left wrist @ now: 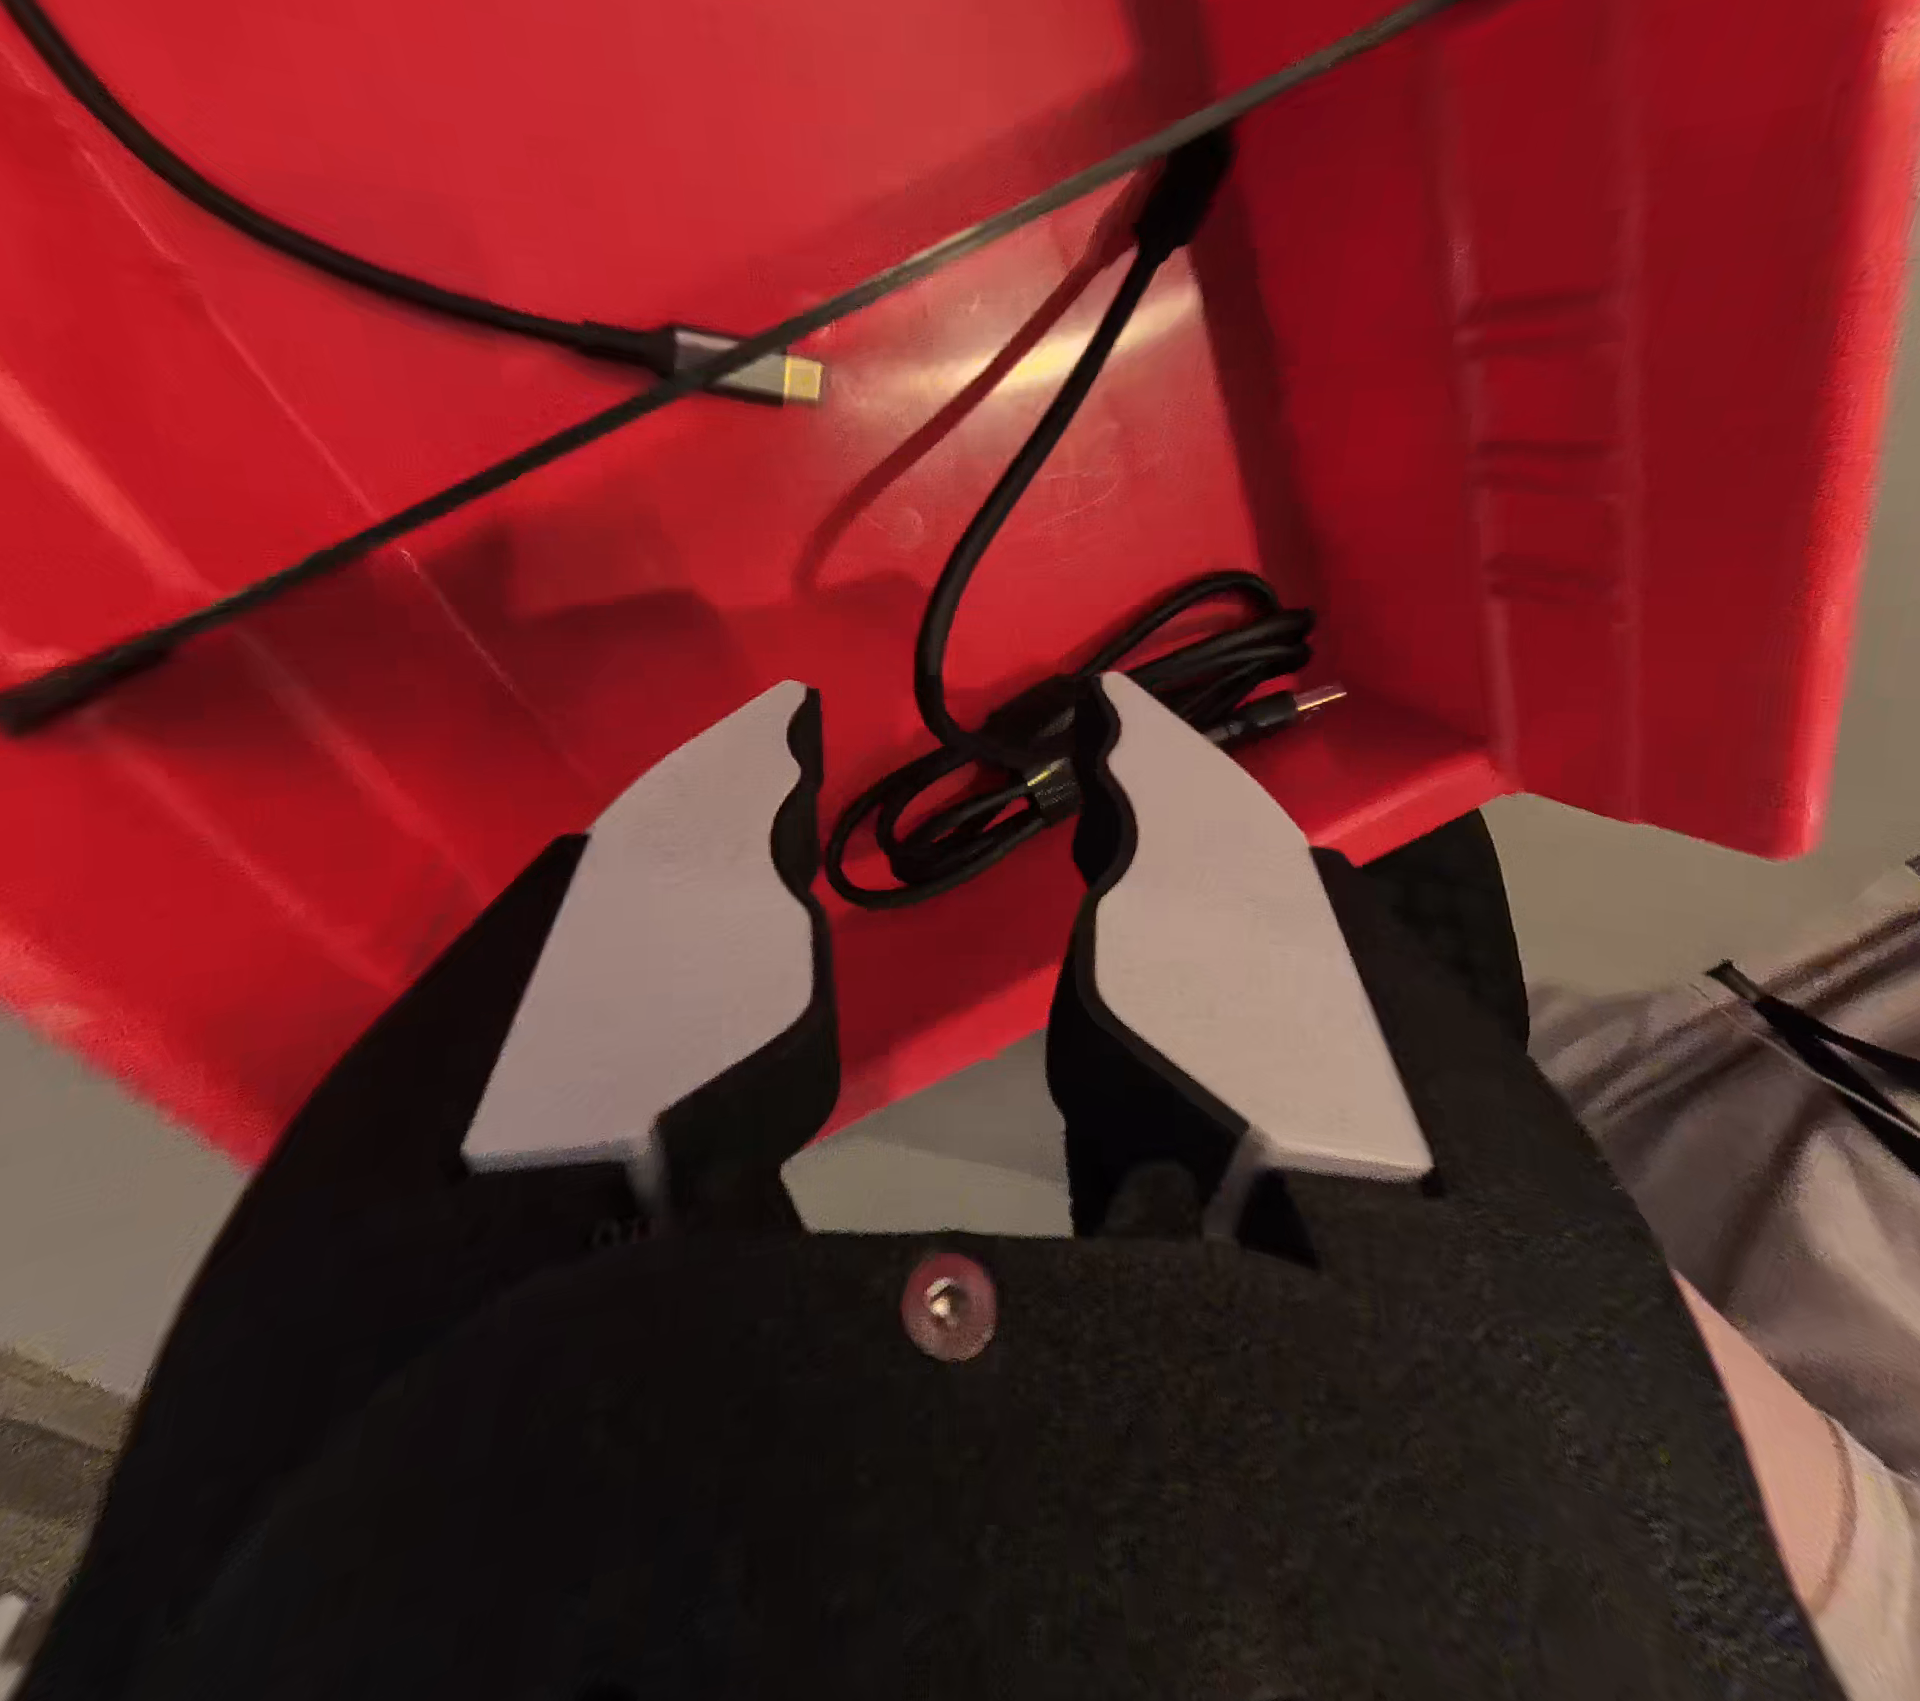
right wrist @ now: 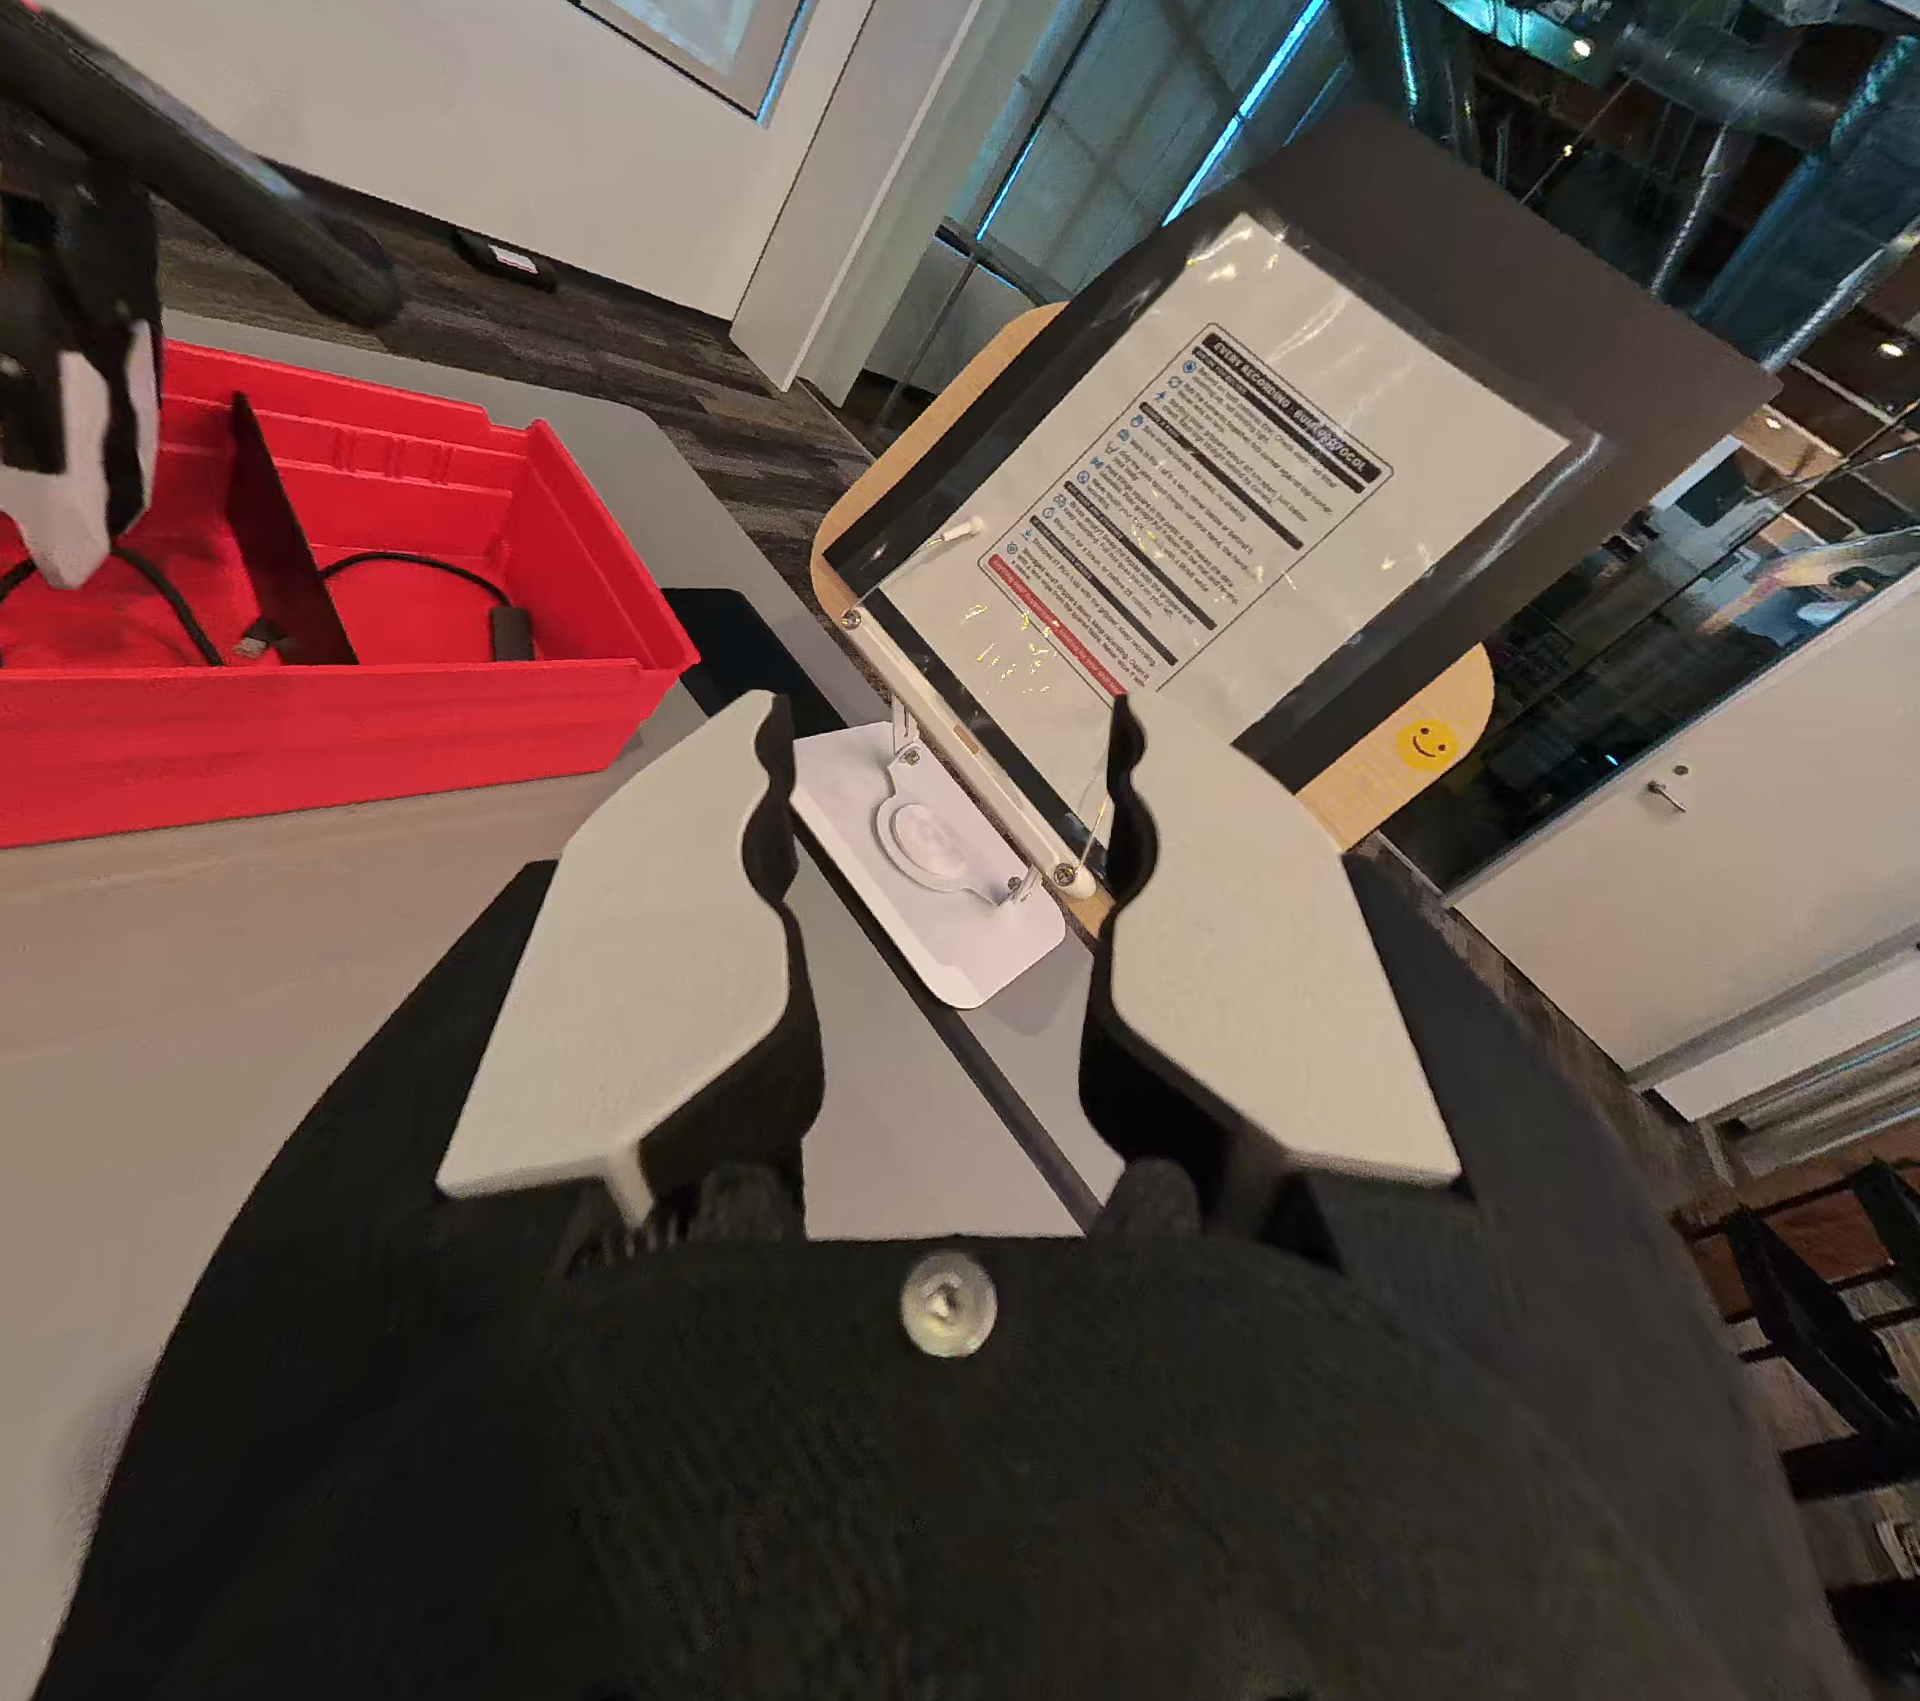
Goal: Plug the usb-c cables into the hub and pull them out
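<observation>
A red bin (left wrist: 520, 93) holds the cables, and a thin black divider (left wrist: 1351, 46) splits it. A black cable with a grey USB-C plug (left wrist: 764, 375) lies beyond the divider. A coiled black cable (left wrist: 966, 830) with a small metal plug (left wrist: 1314, 701) lies on the near side. My left gripper (left wrist: 951, 695) is open and empty just above the coil; it also shows in the right wrist view (right wrist: 73, 550) over the bin (right wrist: 312, 747). My right gripper (right wrist: 940, 716) is open and empty above the table edge, away from the bin. I cannot pick out the hub for certain.
The bin stands on a grey table (right wrist: 208, 976). A white stand (right wrist: 935, 893) holds a framed printed sheet (right wrist: 1195, 508) at the table's right edge. The floor is carpeted (right wrist: 623, 363). A person's sleeve (left wrist: 1766, 1132) shows at the right. The grippers' ends are close to 40 cm from one another.
</observation>
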`<state>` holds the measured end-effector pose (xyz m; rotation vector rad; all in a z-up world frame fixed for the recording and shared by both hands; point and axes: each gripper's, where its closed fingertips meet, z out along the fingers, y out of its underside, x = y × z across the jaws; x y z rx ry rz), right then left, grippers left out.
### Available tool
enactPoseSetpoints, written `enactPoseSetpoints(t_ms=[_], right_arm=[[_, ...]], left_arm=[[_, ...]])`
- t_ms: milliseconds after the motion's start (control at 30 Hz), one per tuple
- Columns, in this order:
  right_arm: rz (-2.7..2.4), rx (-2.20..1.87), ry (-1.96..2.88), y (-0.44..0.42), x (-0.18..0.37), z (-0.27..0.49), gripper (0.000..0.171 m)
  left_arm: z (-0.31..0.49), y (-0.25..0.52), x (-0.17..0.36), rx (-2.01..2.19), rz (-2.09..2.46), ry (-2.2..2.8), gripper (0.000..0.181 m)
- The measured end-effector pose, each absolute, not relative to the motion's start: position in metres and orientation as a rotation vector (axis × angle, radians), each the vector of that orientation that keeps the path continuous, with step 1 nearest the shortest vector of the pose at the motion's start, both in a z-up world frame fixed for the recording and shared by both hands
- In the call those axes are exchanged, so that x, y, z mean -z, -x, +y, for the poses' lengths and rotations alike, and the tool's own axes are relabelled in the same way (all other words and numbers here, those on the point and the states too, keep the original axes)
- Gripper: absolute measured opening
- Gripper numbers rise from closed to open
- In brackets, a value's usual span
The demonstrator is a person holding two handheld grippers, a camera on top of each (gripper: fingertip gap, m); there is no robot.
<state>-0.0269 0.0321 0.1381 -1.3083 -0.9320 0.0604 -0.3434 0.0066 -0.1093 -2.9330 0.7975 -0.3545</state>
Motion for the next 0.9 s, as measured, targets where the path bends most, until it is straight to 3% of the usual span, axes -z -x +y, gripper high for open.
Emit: enactPoseSetpoints(t_ms=[67, 100, 133, 300, 500, 700, 767, 900], right_arm=[[-0.944, -0.063, 1.304, 0.028, -0.138, 0.029, 0.059], [-0.950, -0.059, 1.306, 0.028, -0.137, 0.029, 0.059], [-0.958, -0.051, 1.309, 0.028, -0.136, 0.029, 0.059], [-0.984, -0.009, 1.292, 0.027, -0.135, 0.029, 0.057], [-0.994, 0.017, 1.281, 0.025, -0.136, 0.030, 0.056], [-0.986, 0.056, 1.289, 0.014, -0.144, 0.022, 0.054], [-1.008, 0.050, 1.287, 0.014, -0.151, 0.007, 0.053], [-1.057, 0.010, 1.182, 0.023, -0.172, -0.038, 0.047]], left_arm=[[0.000, 0.340, 0.123, 0.449, 0.792, 3.026, 0.035], [-0.005, 0.337, 0.127, 0.522, 0.795, 3.063, 0.012], [-0.011, 0.337, 0.128, 0.560, 0.799, 3.105, 0.002], [-0.039, 0.344, 0.102, 0.347, 0.934, 3.098, 0.000], [-0.032, 0.340, 0.028, -0.014, 0.874, 2.771, 0.000], [-0.031, 0.239, -0.064, 0.170, 0.915, 2.220, 0.000], [-0.033, 0.185, -0.066, 0.325, 1.040, 2.132, 0.000], [-0.020, 0.109, -0.018, 0.461, 1.284, 2.173, 0.000]])
